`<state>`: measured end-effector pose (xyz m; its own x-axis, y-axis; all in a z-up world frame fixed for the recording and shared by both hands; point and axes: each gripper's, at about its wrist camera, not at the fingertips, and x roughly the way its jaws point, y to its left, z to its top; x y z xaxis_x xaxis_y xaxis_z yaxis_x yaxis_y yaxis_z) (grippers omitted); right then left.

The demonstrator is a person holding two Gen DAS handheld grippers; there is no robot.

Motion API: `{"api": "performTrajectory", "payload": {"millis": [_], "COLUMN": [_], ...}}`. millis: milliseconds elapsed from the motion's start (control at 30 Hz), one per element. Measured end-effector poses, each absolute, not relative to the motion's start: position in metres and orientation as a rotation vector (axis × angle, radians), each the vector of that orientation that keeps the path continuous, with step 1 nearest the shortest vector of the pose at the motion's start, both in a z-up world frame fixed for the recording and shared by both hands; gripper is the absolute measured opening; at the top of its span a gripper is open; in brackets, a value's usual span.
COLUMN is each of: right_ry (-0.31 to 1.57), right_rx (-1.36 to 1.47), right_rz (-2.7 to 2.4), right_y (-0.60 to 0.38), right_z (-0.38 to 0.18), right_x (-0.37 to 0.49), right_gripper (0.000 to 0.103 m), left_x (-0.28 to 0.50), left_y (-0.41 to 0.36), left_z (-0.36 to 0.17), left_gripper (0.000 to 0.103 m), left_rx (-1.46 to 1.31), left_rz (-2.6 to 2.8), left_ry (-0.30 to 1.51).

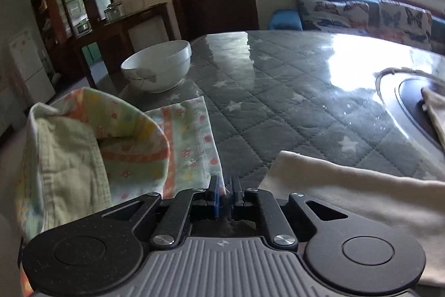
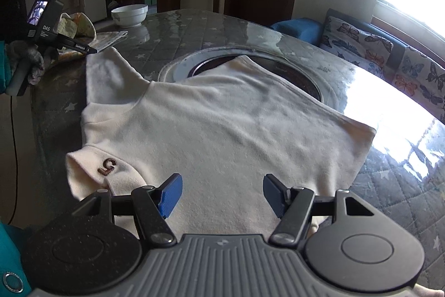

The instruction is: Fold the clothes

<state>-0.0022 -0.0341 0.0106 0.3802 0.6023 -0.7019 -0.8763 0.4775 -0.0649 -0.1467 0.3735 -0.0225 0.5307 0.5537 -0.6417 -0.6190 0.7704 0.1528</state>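
Observation:
A cream high-neck top (image 2: pixel 222 124) lies flat on the quilted table (image 2: pixel 172 35), collar with a small brown logo (image 2: pixel 108 166) at the near left. My right gripper (image 2: pixel 222 194) hovers just over the top beside the collar, blue pads wide apart, open, with nothing between them. A pastel patterned cloth (image 1: pixel 189 135) lies at the table's left, part of it bunched up (image 1: pixel 83 135). My left gripper (image 1: pixel 225 183) is shut on the patterned cloth's near corner. In the right wrist view the left gripper (image 2: pixel 91 49) sits at the far left, by the cream sleeve (image 2: pixel 108 71).
A white bowl (image 1: pixel 158 66) stands at the table's far left corner. A round sunken metal ring (image 2: pixel 306 80) in the table lies partly under the cream top. A butterfly-print sofa (image 2: pixel 389 54) runs along the window side. A gloved hand (image 2: pixel 30 60) holds the left tool.

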Motion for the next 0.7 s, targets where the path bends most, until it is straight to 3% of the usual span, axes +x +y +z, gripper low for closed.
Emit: {"api": "performTrajectory", "payload": {"millis": [67, 133, 200, 233, 333, 433, 500, 567, 633, 700], "right_ry": [0.665, 0.665, 0.671, 0.676, 0.688, 0.677, 0.671, 0.663, 0.659, 0.675], "right_rx": [-0.466, -0.461, -0.458, -0.453, -0.444, -0.469, -0.48, -0.481, -0.483, -0.508], "right_rz": [1.009, 1.035, 1.073, 1.1, 1.193, 1.267, 1.306, 1.343, 1.381, 1.397], "right_y": [-0.03, -0.026, -0.019, -0.015, -0.004, 0.01, 0.018, 0.026, 0.034, 0.041], "right_z": [0.013, 0.014, 0.015, 0.015, 0.016, 0.015, 0.015, 0.016, 0.016, 0.012], "right_x": [-0.004, -0.006, -0.01, -0.012, -0.023, -0.036, -0.044, -0.05, -0.055, -0.057], "right_gripper": [0.066, 0.066, 0.066, 0.066, 0.065, 0.065, 0.065, 0.064, 0.063, 0.054], "left_x": [-0.152, -0.153, -0.152, -0.15, -0.146, -0.143, -0.141, -0.14, -0.138, -0.135], "left_y": [0.367, 0.359, 0.356, 0.358, 0.362, 0.363, 0.362, 0.359, 0.355, 0.351], "left_z": [-0.02, -0.019, -0.02, -0.02, -0.021, -0.023, -0.024, -0.024, -0.025, -0.026], "left_gripper": [0.009, 0.017, 0.039, 0.044, 0.047, 0.045, 0.024, 0.01, 0.004, 0.002], "left_rx": [-0.106, -0.1, -0.101, -0.105, -0.117, -0.118, -0.12, -0.122, -0.094, -0.065], "left_rz": [0.679, 0.655, 0.652, 0.66, 0.685, 0.673, 0.647, 0.618, 0.616, 0.628], "left_ry": [0.718, 0.716, 0.722, 0.726, 0.735, 0.74, 0.737, 0.731, 0.727, 0.722]}}
